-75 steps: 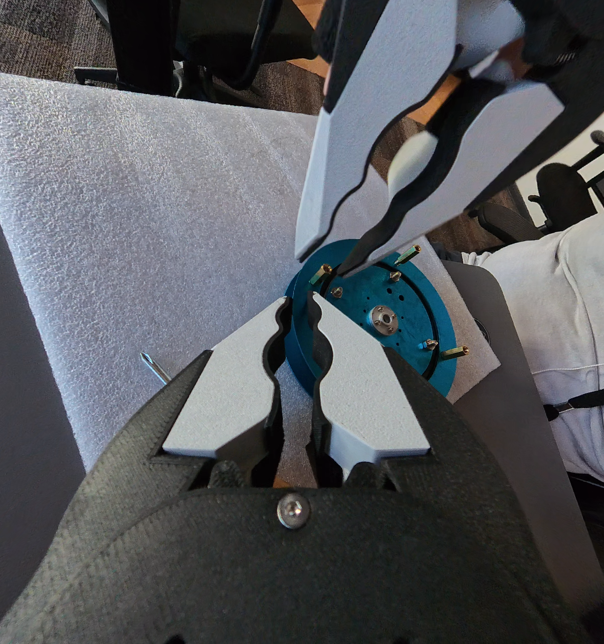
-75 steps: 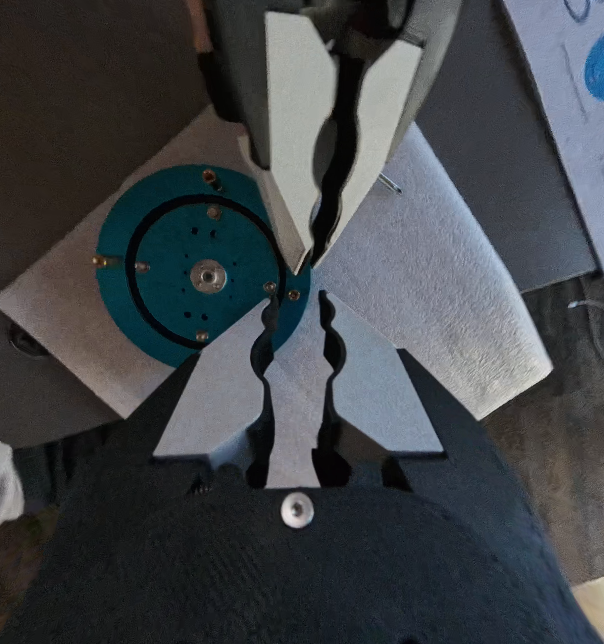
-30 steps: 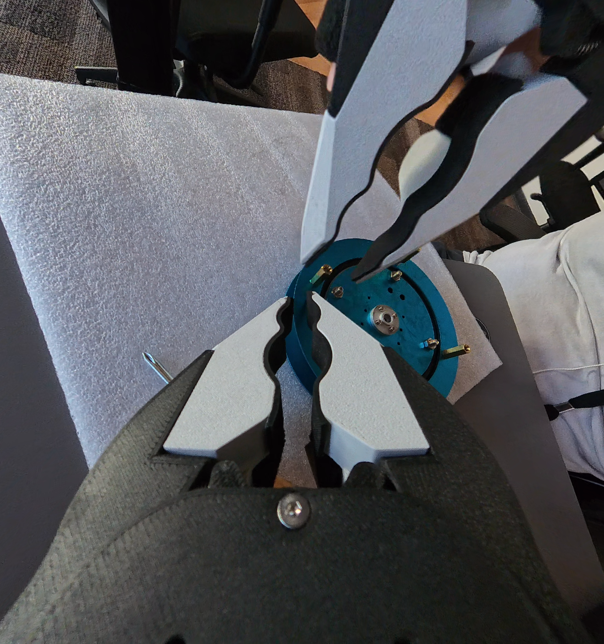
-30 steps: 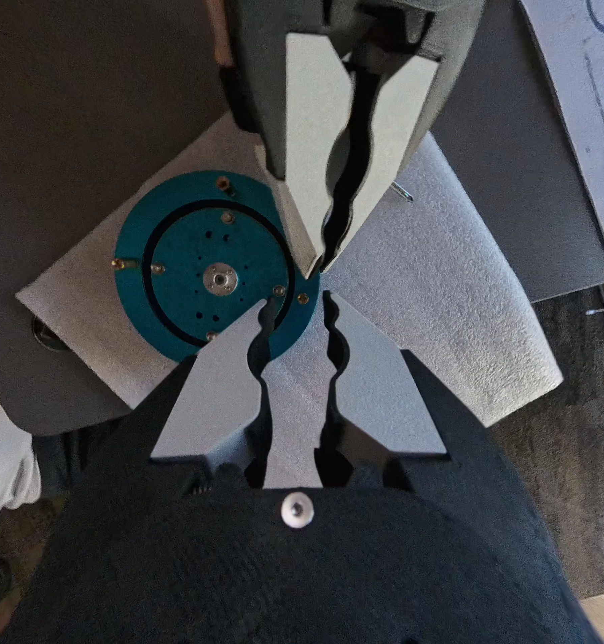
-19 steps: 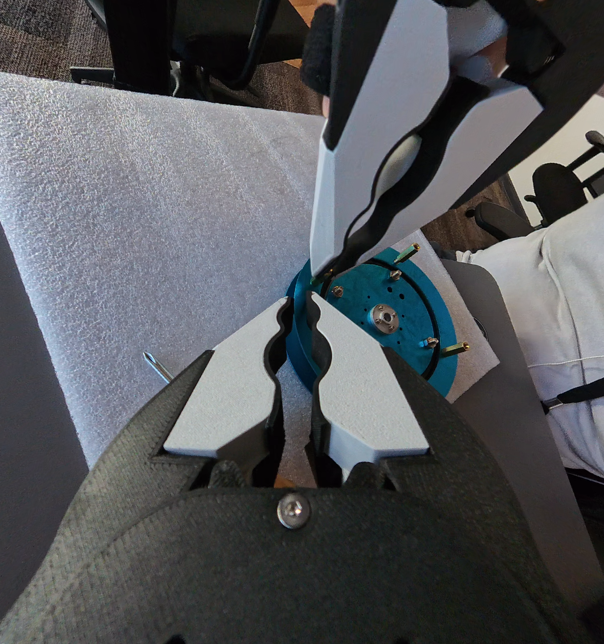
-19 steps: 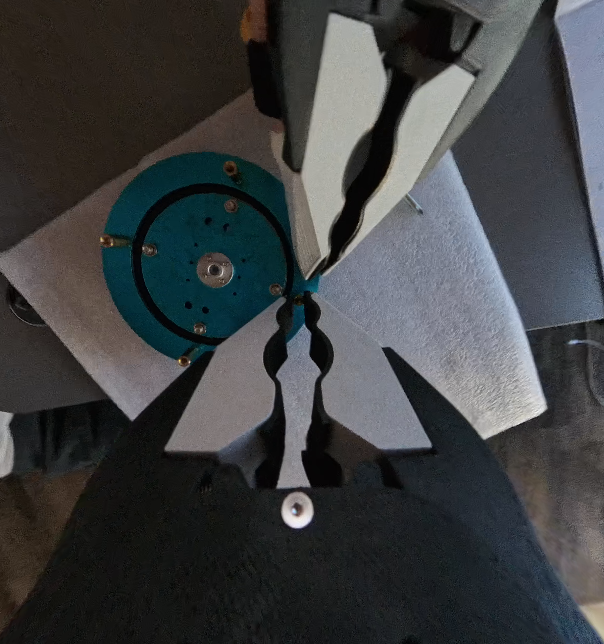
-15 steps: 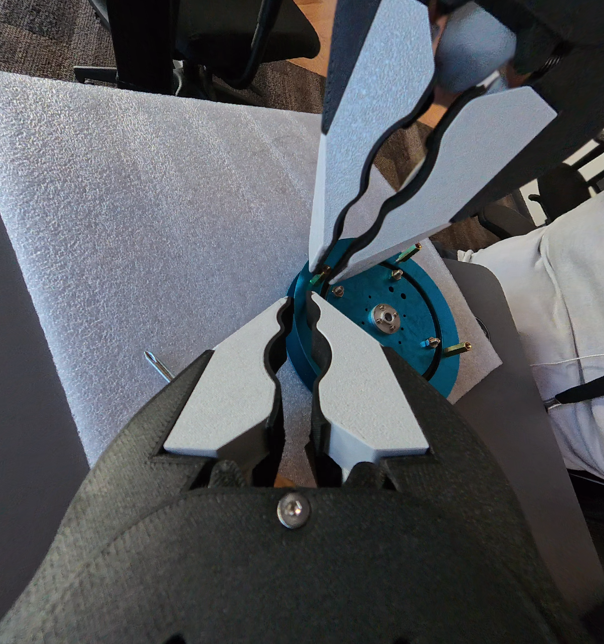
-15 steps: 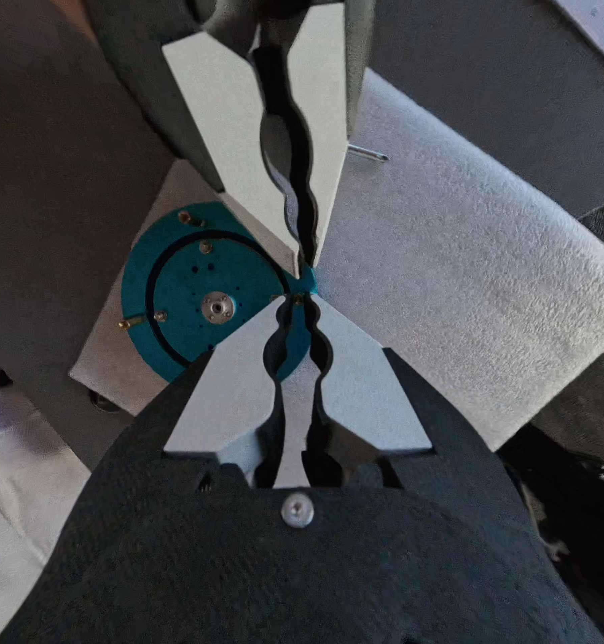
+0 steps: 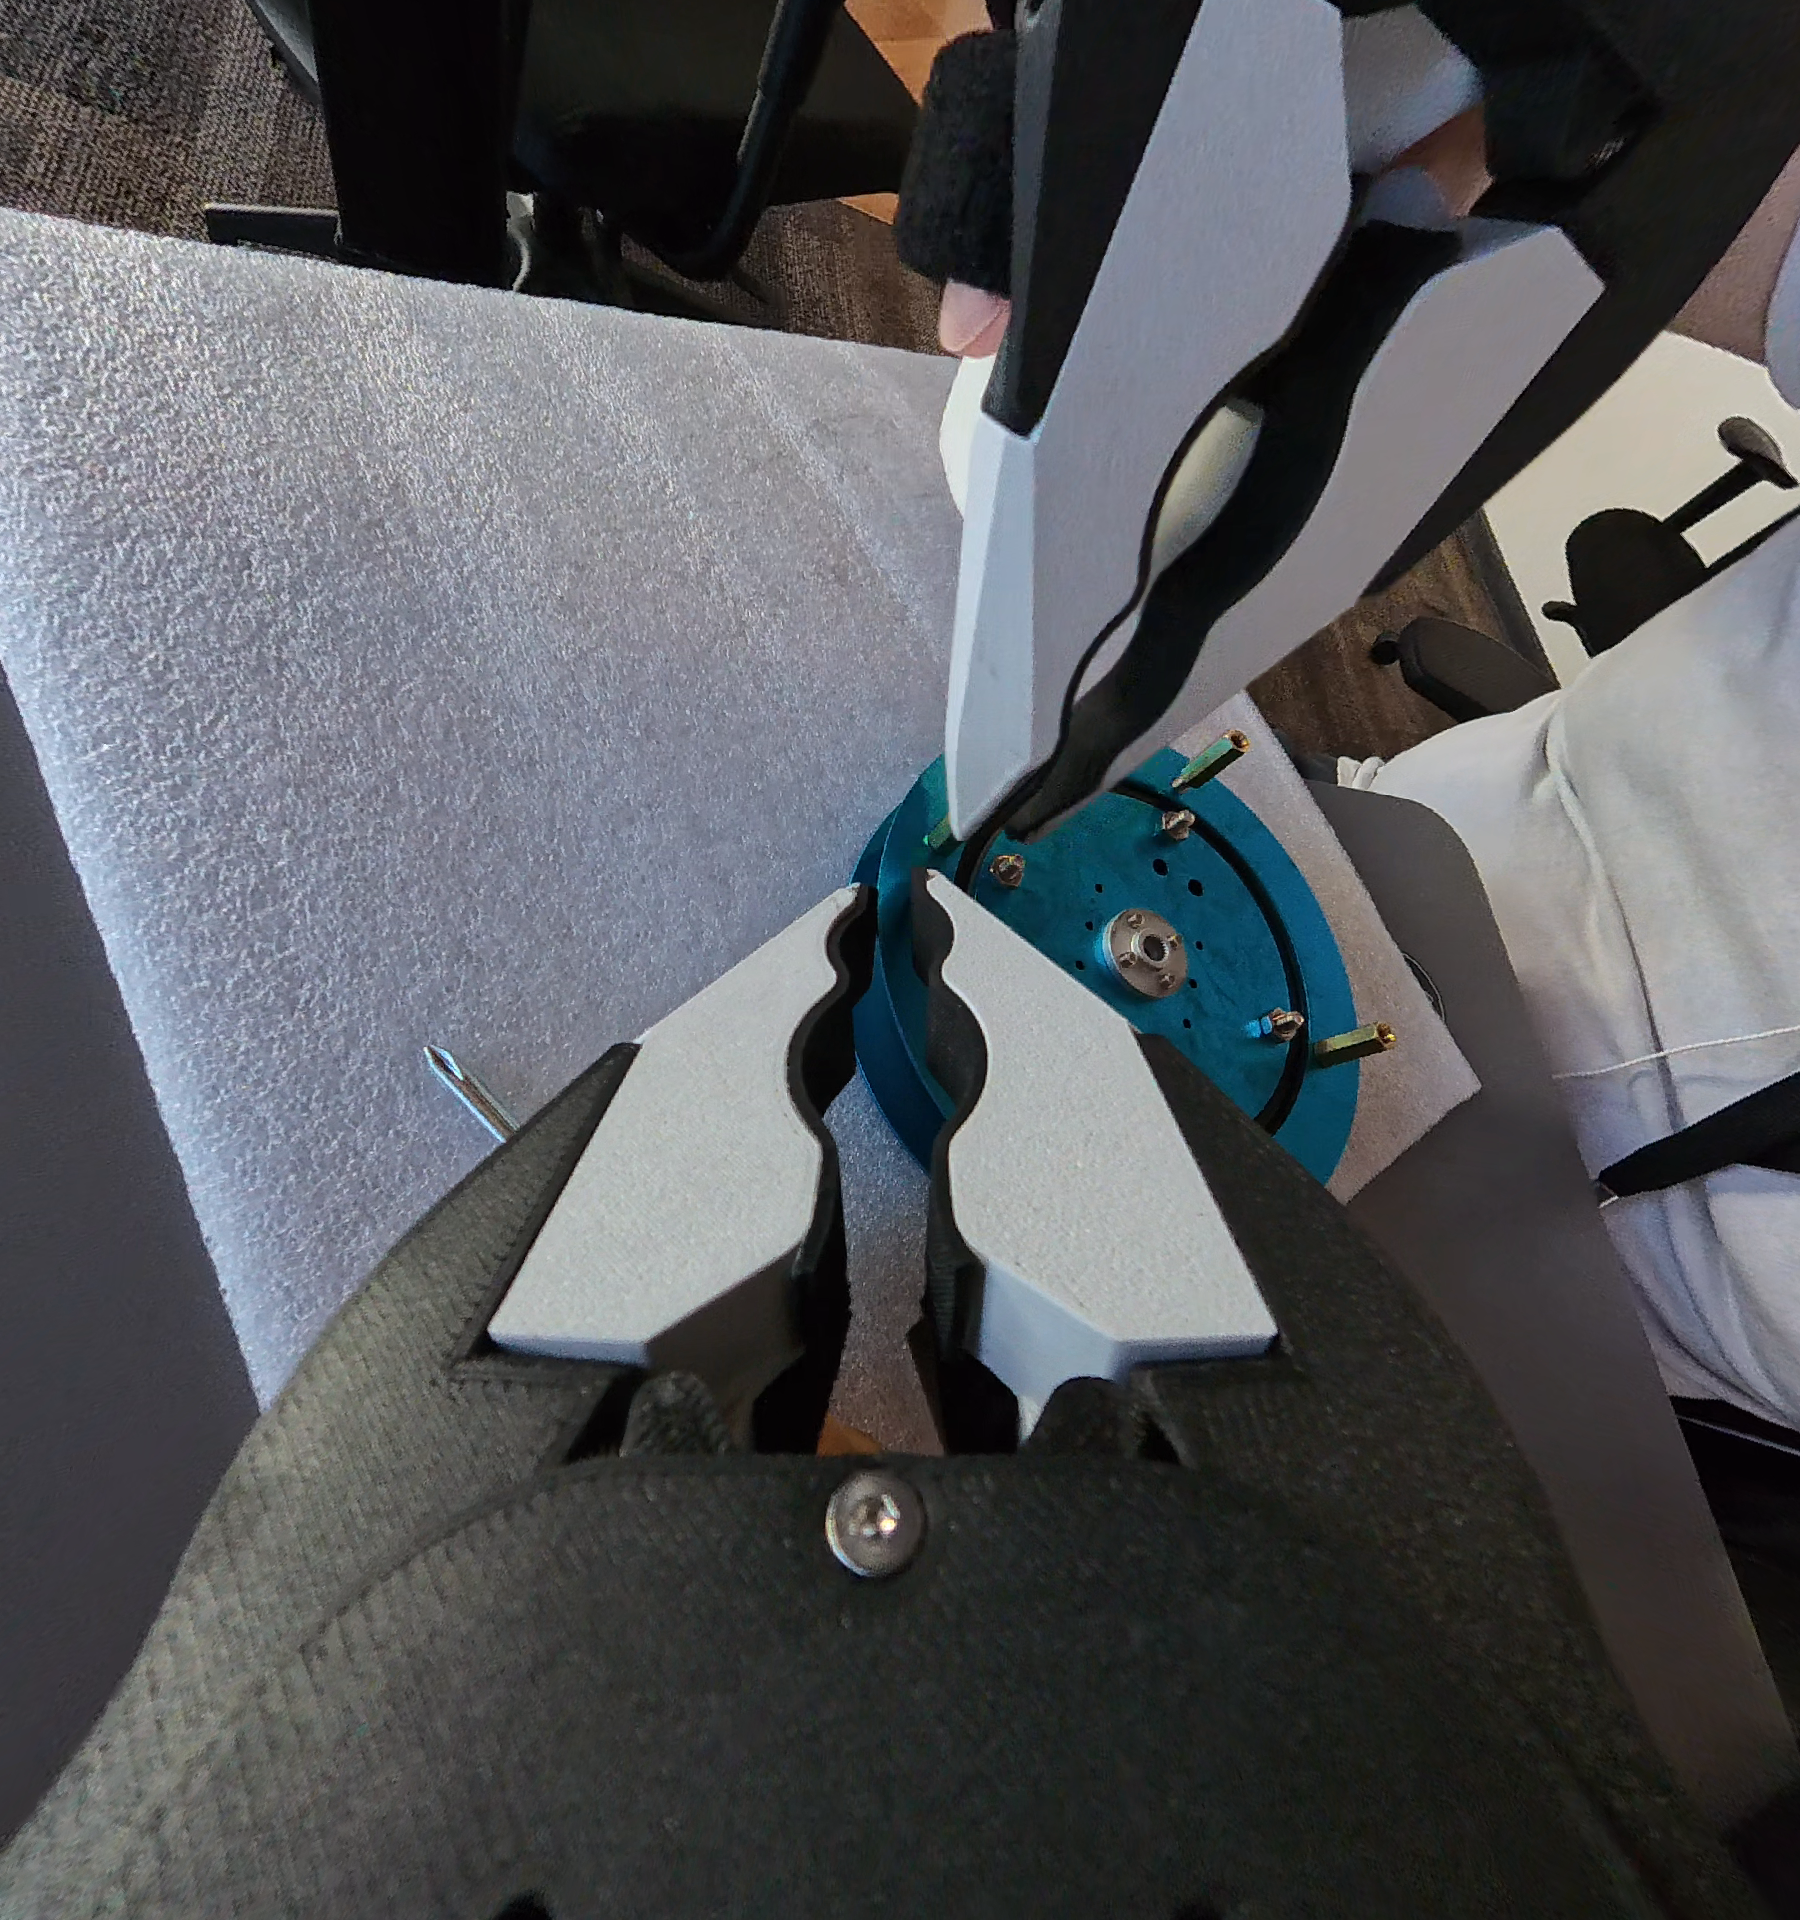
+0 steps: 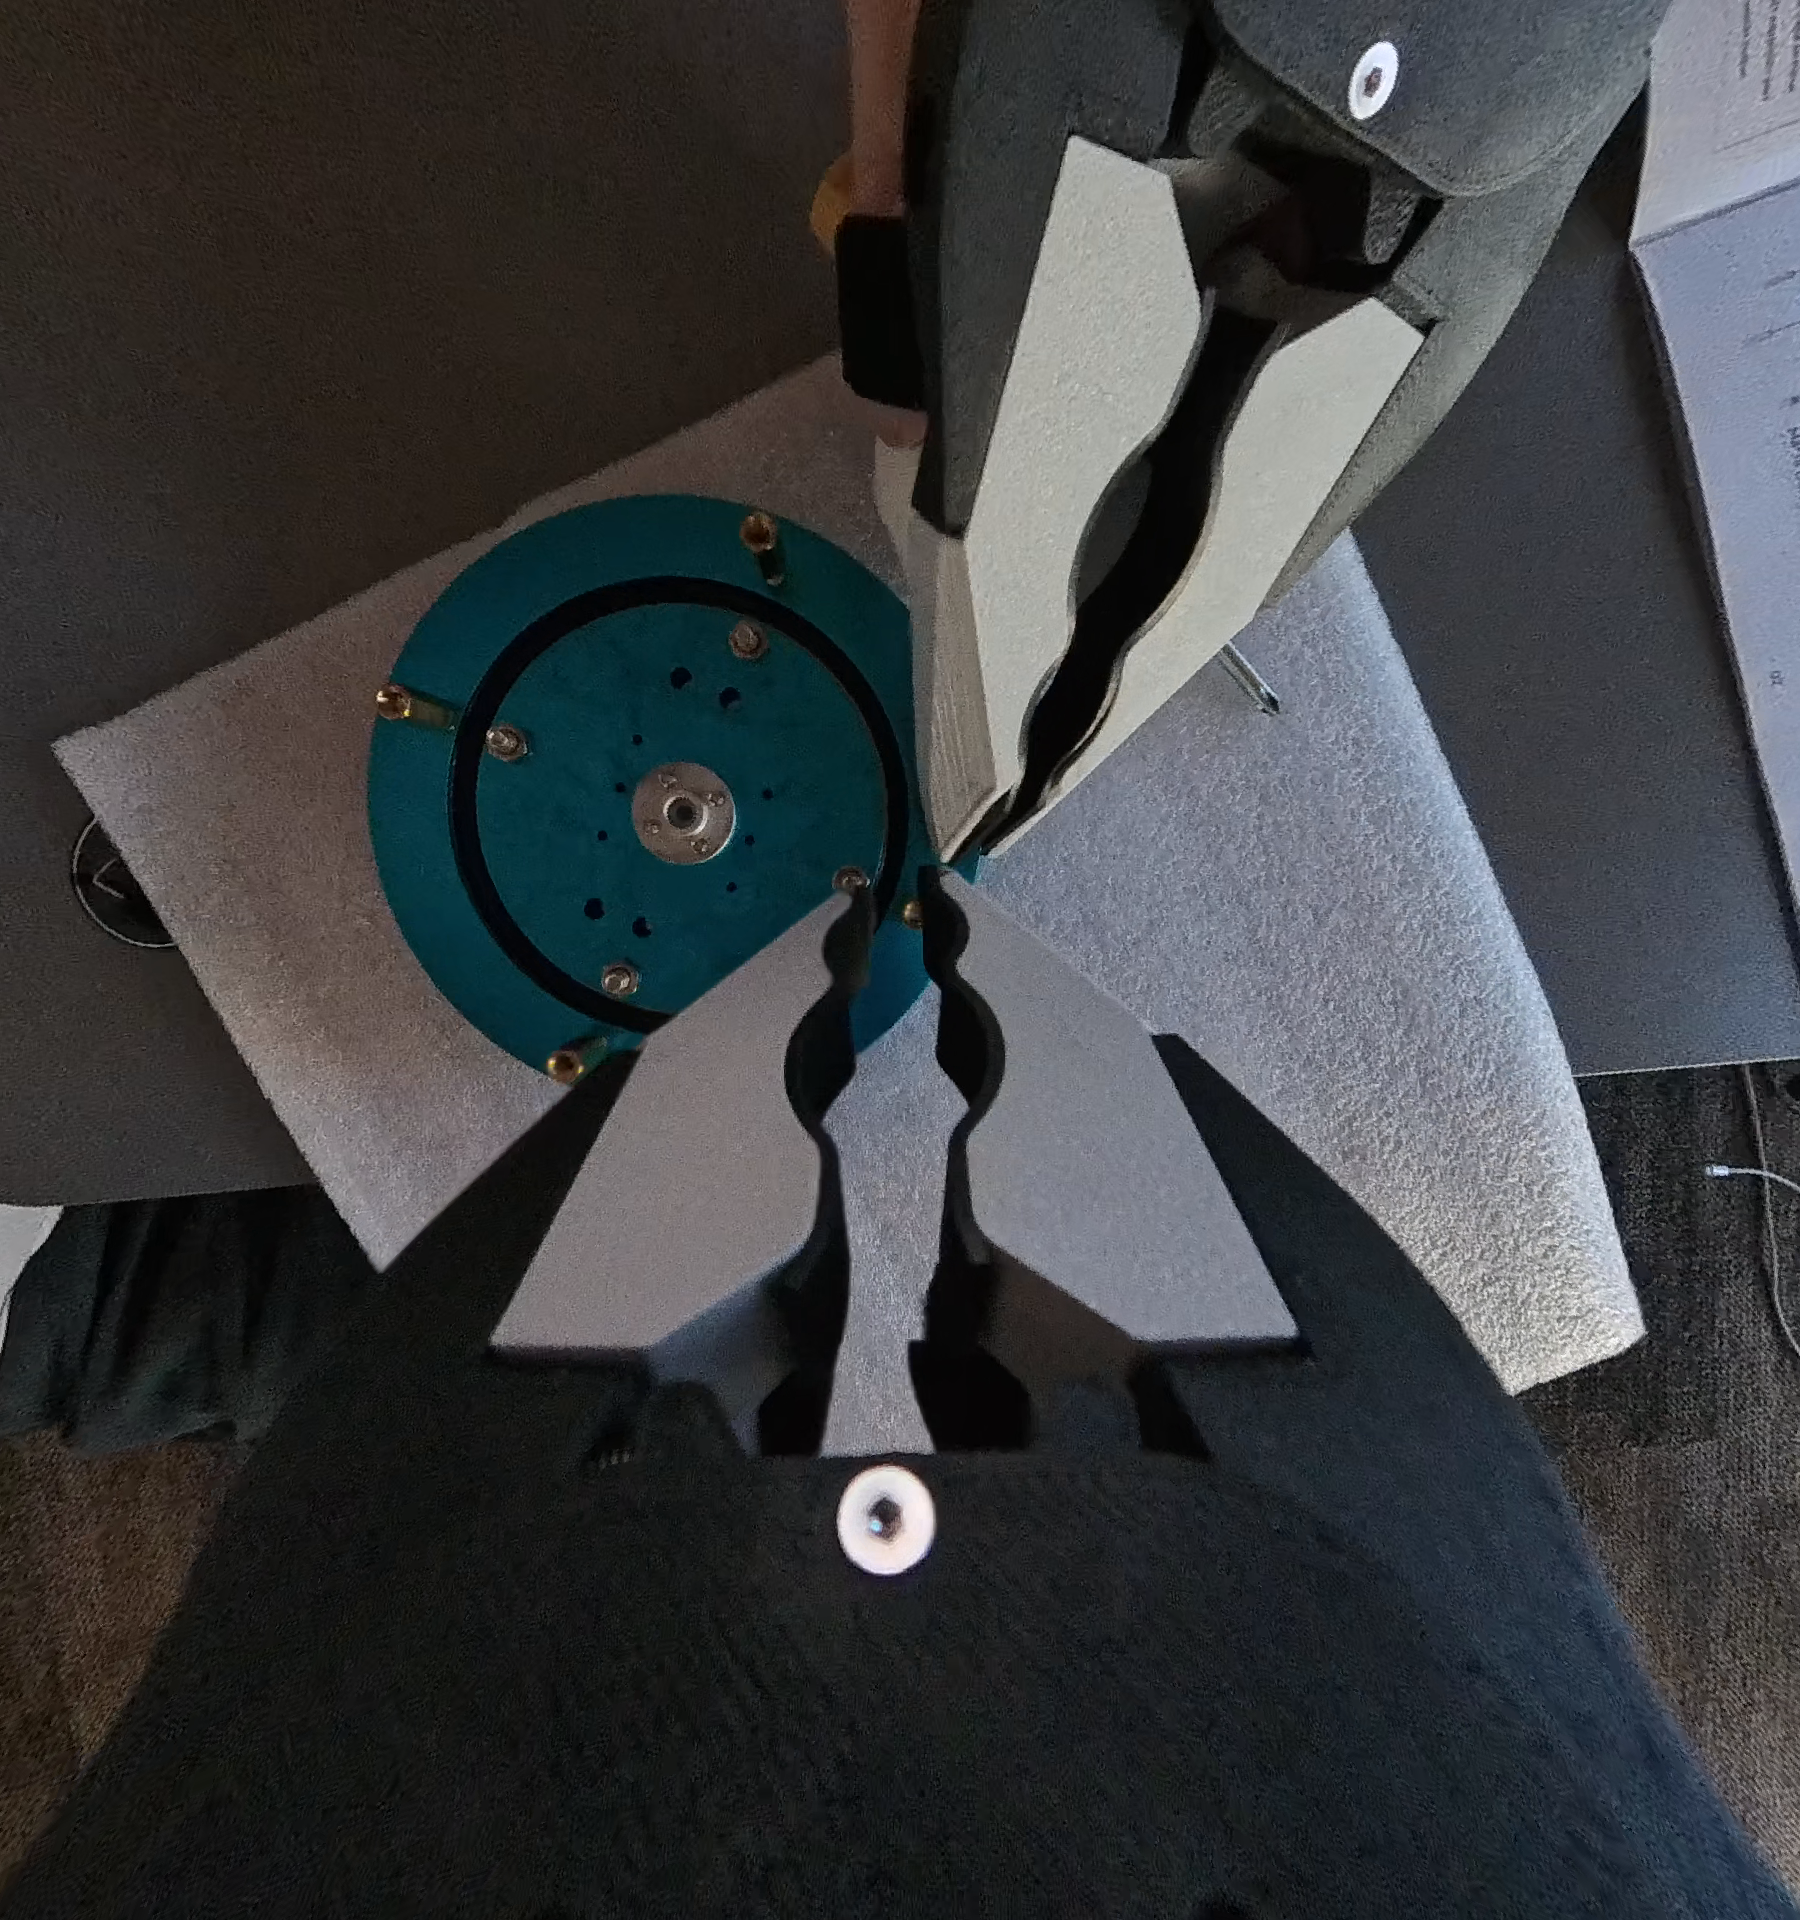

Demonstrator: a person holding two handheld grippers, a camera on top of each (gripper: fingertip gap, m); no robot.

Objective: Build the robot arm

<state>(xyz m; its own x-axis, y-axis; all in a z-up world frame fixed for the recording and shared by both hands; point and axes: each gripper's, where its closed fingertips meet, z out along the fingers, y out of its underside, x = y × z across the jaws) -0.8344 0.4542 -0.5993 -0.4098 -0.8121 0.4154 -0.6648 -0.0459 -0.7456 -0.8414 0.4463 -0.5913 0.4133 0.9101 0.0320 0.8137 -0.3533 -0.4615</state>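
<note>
**Bench record: teal disc on foam, both grippers at one edge**

1. Dark grey table [image 10: 252, 260]. Most of the right wrist view is filled by it. Printed paper sheets [image 10: 1758, 468] lie at its far right edge.
2. White foam sheet [image 9: 460, 623]. It is spread flat over the table, and everything below rests on it.
3. Person's white garment [image 9: 1654, 935]. It is seen beside the table in the left wrist view.
4. Left gripper [image 9: 888, 896]. It is held low over the foam. Its jaws are drawn narrow, with the disc's rim between the tips, and the rim appears to be pinched.
5. Right gripper [image 10: 893, 896]. It is brought down steeply from above at the same edge, tips just beside the left gripper's. The jaws are narrowly parted about one upright post. Whether either pad touches the post cannot be told for certain, as the tips hide it in the left wrist view.
6. Teal disc [image 10: 584, 831]. It is round, with a dark ring groove and small drilled holes, and sits near one corner of the foam.
7. Silver hub [image 10: 683, 812]. It is fixed at the disc's centre.
8. Brass standoffs. Three stand clear on the outer band [image 10: 761, 540] [image 10: 397, 701] [image 10: 569, 1060]. A fourth brass standoff [image 10: 911, 914] is seen between the right jaws. Four small screws are set inside the groove.
9. Screwdriver tip [image 9: 456, 1075]. It lies on the foam, well apart from the disc and partly hidden behind the left gripper.
</note>
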